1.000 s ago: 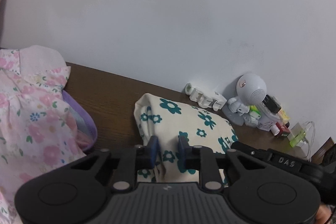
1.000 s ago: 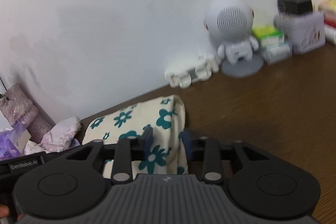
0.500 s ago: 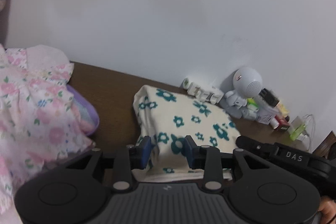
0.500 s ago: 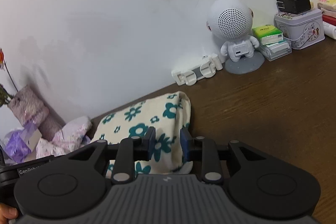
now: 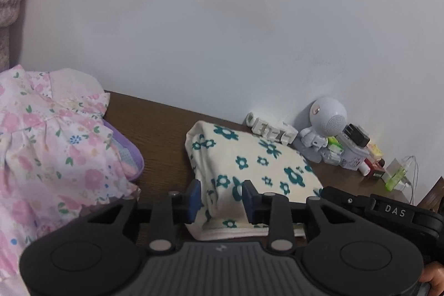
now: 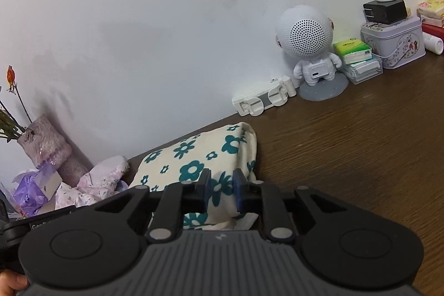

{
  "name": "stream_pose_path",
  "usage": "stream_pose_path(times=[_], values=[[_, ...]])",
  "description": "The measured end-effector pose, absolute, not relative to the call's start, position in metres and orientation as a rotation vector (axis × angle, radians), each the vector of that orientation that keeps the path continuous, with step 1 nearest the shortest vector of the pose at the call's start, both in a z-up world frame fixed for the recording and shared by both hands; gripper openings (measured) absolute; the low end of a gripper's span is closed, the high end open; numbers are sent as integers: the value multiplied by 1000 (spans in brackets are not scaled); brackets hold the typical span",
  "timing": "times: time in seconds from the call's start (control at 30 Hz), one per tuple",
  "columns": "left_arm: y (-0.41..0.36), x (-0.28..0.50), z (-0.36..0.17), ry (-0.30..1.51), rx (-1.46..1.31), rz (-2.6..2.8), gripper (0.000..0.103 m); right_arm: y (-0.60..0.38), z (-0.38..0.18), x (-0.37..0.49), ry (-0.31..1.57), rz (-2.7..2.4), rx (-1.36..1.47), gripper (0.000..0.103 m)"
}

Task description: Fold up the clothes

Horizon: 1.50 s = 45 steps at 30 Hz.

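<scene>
Looked like a home: wooden tabletop against a plain wall, cluttered with astronaut speaker, tissue packs, floral tin, flower vase.

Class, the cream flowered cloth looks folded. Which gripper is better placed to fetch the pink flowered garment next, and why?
Probably left. The pink garment lies close beside the left gripper, whose jaws are open. The right gripper sees it farther off, beyond the folded cloth.
</scene>
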<state>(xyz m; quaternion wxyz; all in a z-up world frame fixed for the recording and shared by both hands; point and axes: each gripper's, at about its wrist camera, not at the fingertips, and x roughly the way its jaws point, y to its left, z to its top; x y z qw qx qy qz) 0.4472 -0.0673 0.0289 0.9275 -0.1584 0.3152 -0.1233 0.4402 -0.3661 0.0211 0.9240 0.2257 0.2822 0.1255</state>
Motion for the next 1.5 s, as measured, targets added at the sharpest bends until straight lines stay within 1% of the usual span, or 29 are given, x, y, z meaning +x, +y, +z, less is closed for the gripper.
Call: stream_pose_path(times=[0.03, 0.1, 0.17, 0.2, 0.23, 0.27, 0.3, 0.37, 0.4, 0.43, 0.5, 0.53, 0.57, 0.6, 0.63, 0.67, 0.8, 0.93, 1.5], values=[[-68, 449, 27, 660, -323, -256, 15, -364, 20, 440, 587, 249, 448, 17], [-68, 448, 25, 662, -322, -265, 14, -360, 18, 440, 598, 235, 422, 13], [-67, 444, 27, 629, -316, -264, 16, -358, 19, 437, 587, 232, 414, 14], [-67, 441, 29, 612, -311, -257, 26, -358, 19, 435, 577, 228, 409, 17], [-66, 438, 30, 596, -306, -248, 46, -358, 20, 432, 567, 223, 402, 22], [-65, 434, 31, 579, -306, -235, 56, -357, 21, 430, 556, 221, 390, 40], [-63, 431, 32, 561, -307, -221, 68, -356, 21, 427, 545, 222, 376, 49], [-63, 425, 33, 534, -287, -213, 70, -351, 22, 422, 535, 218, 342, 50], [-63, 422, 34, 525, -272, -217, 75, -349, 22, 420, 532, 215, 324, 52], [-65, 418, 33, 515, -255, -214, 83, -346, 23, 418, 528, 213, 307, 54], [-69, 411, 32, 489, -210, -199, 90, -341, 23, 413, 520, 208, 271, 69], [-71, 407, 32, 476, -186, -192, 91, -338, 24, 411, 516, 206, 254, 73], [-75, 403, 31, 468, -154, -187, 93, -336, 24, 409, 513, 204, 236, 80], [-78, 400, 31, 460, -123, -185, 99, -333, 24, 406, 509, 201, 218, 88], [-82, 397, 30, 452, -99, -185, 103, -331, 24, 404, 507, 200, 207, 93], [-85, 393, 29, 443, -76, -185, 103, -329, 25, 402, 505, 200, 199, 102], [-90, 384, 26, 458, -47, -190, 103, -322, 25, 396, 516, 201, 177, 103], [-88, 382, 21, 511, -45, -201, 103, -318, 22, 392, 547, 187, 154, 103], [-78, 349, 21, 517, -66, -219, 103, -301, 19, 354, 527, 153, 119, 103]])
